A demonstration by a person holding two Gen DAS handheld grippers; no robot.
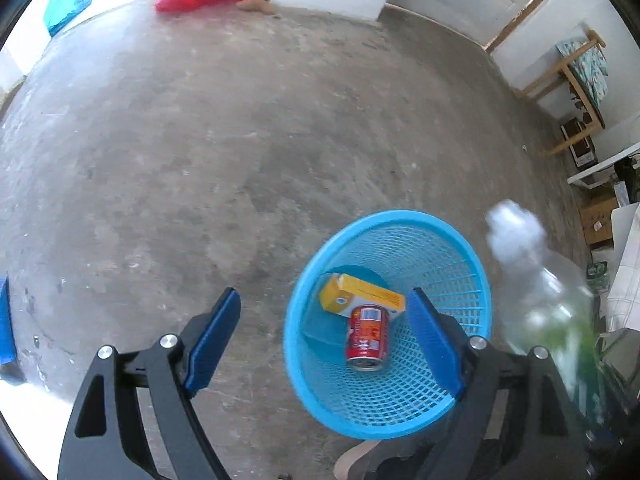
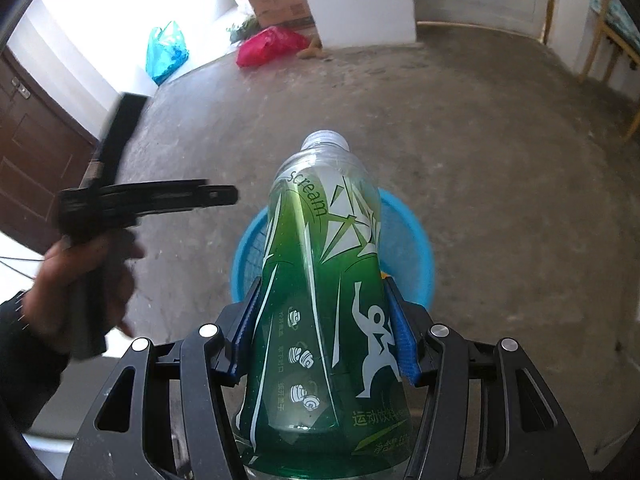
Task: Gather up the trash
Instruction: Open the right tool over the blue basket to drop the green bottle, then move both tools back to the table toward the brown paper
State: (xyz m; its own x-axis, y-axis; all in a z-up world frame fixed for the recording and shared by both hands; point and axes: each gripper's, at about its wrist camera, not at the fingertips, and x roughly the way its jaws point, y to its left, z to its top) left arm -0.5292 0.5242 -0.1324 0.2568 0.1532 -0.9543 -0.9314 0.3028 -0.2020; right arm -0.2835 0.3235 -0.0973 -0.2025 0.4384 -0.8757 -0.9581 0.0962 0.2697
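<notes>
Right up against the lens, black right gripper (image 2: 324, 336) with blue pads, clamped on both sides of a clear plastic drink bottle with a green printed label (image 2: 320, 280), white cap pointing away and down. Just beyond the bottle, round blue mesh plastic waste basket (image 1: 452, 264) on the grey concrete floor (image 1: 200, 160). Already inside: a red drinks can (image 1: 367, 338) lying against a yellow and white carton (image 1: 362, 294). Off to the side, black left gripper (image 1: 324, 338), jaws spread wide, nothing between them, one pad over the basket's inside. Two pieces binned, by the look of it; bottle not yet dropped. Cap near the rim, not yet within it.
</notes>
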